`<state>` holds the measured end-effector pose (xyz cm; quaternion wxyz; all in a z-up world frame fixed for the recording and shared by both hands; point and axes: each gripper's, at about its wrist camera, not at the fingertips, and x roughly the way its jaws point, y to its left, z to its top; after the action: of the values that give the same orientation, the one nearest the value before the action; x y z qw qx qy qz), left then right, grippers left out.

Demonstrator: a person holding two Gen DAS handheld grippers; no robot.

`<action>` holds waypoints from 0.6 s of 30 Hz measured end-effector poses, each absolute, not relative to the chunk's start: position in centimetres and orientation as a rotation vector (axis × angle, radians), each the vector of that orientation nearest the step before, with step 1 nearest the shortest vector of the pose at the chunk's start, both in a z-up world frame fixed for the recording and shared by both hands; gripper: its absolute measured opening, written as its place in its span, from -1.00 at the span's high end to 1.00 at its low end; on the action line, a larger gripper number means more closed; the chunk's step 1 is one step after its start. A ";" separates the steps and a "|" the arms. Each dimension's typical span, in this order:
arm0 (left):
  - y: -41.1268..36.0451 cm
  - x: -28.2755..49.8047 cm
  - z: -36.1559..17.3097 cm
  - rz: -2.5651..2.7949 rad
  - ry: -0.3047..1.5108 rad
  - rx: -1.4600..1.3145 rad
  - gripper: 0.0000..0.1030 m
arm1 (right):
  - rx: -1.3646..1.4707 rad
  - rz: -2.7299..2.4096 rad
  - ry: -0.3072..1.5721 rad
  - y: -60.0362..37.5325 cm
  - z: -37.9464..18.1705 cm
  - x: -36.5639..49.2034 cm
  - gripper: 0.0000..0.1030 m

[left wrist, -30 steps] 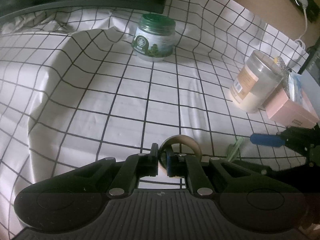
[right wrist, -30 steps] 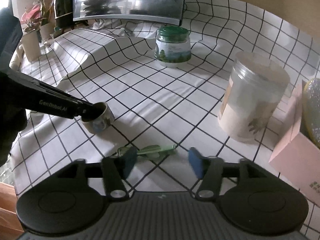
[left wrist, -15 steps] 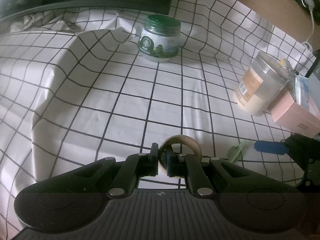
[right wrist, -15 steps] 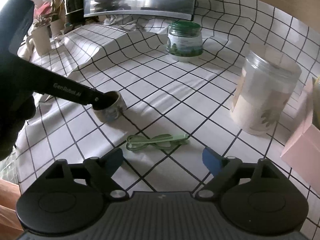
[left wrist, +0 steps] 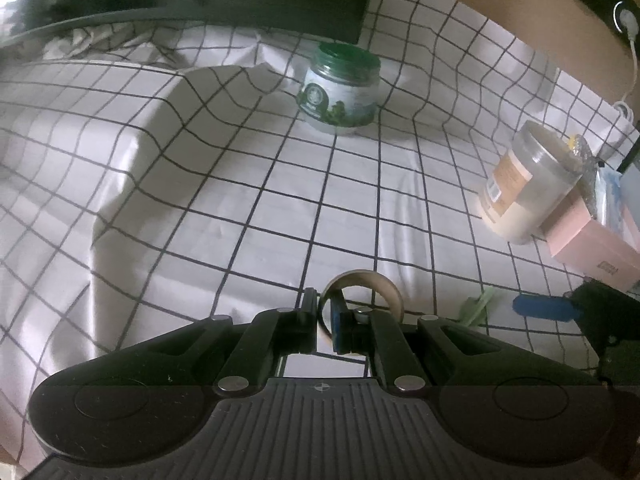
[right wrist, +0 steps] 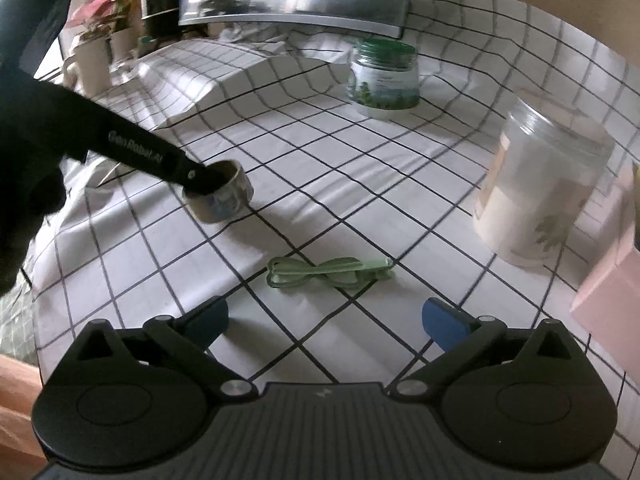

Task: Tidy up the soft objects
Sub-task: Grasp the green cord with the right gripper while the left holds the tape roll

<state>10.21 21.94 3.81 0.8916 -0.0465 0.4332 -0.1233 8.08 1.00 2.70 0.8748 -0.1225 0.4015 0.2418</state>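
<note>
White lettering "GenRobot.AI" runs along the left tool's (right wrist: 200, 184) black finger; jar labels stay unreadable.

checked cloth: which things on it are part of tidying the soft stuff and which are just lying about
In the job:
- tape roll, clamped by the left hand-held gripper
- green band, in front of the open right hand-held gripper

Just lying about:
- green-lidded jar
- clear tub
- pink box

White cloth (left wrist: 248, 184) with black grid. Green lid, white-and-green label on jar (left wrist: 340, 92). Clear jar (right wrist: 536, 188), cream contents, tan label. Pink box (left wrist: 592, 240). Pale green cable (right wrist: 328, 274). Brownish tape roll (right wrist: 220, 196), mottled print on its side. Blue pads (right wrist: 444, 322) on black right gripper (right wrist: 324, 320).
</note>
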 end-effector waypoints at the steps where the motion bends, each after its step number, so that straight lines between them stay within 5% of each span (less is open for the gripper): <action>1: 22.0 10.1 3.9 -0.257 0.898 -0.098 0.83 | -0.261 0.508 0.846 1.0 2.8 8.3 -0.98; 16: 22.9 9.3 3.9 -0.261 0.915 -0.117 0.83 | -0.209 0.483 0.824 1.2 3.1 10.2 -0.63; 18: 22.9 9.2 3.9 -0.260 0.916 -0.116 0.83 | -0.206 0.483 0.824 1.2 3.2 10.3 -0.38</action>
<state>9.21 22.86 3.89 0.8871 -0.0560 0.4408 -0.1249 10.34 1.16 3.24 0.8829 -0.0988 0.3960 0.2321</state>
